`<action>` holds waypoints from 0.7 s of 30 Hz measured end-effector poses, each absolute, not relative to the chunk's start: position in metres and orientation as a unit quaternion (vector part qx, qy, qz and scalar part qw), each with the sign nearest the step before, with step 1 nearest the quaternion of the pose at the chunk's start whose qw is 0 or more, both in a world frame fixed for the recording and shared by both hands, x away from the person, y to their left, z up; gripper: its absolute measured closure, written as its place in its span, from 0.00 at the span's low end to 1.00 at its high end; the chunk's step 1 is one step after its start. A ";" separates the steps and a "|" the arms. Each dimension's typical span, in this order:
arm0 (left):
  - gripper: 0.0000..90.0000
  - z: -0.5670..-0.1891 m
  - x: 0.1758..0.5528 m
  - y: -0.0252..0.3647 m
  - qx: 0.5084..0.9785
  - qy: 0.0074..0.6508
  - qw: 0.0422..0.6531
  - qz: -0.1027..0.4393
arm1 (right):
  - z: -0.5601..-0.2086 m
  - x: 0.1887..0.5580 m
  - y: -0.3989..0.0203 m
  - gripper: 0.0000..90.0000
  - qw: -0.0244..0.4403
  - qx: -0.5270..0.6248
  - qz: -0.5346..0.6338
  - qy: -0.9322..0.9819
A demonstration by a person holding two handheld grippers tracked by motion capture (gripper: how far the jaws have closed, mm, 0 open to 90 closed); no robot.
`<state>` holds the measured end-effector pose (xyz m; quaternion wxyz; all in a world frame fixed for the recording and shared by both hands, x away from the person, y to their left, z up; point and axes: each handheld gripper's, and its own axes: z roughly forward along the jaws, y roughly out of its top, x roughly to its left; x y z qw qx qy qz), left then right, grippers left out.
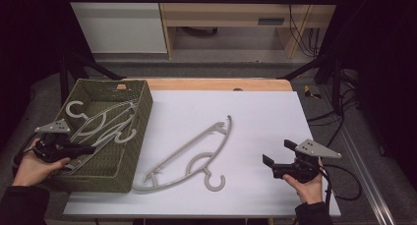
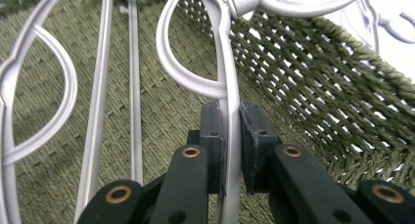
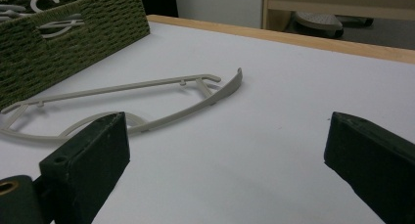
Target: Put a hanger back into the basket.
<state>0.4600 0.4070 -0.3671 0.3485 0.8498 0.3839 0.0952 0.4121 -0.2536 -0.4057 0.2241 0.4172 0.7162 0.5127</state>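
Left claw (image 2: 230, 150) is clamping tight on a grey hanger's bar (image 2: 229, 87) inside the green woven basket (image 1: 129, 151) at the left of the high view, among other hangers (image 1: 105, 122). Right claw (image 3: 225, 155) is sitting wide open, holding nothing, at lower right over the white table (image 1: 255, 112). Another hanger (image 1: 196, 151) is lying mid-table.

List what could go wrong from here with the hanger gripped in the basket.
1. The left tongs pinch one thin bar of a grey hanger near one end, so it may swing or slip when lifted.
2. Other hangers lie alongside it in the green basket; hooks might snag and come along.
3. A snag could tug the basket.
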 end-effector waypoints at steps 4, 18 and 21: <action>0.88 -0.370 0.461 0.404 0.858 0.395 0.313 0.103 | -0.406 0.412 -0.254 0.04 0.224 0.416 0.513 0.717; 0.85 -0.375 0.458 0.413 0.835 0.431 0.322 0.115 | -0.405 0.412 -0.254 0.04 0.223 0.415 0.514 0.717; 0.84 -0.373 0.458 0.413 0.826 0.443 0.327 0.120 | -0.405 0.412 -0.253 0.04 0.223 0.417 0.514 0.716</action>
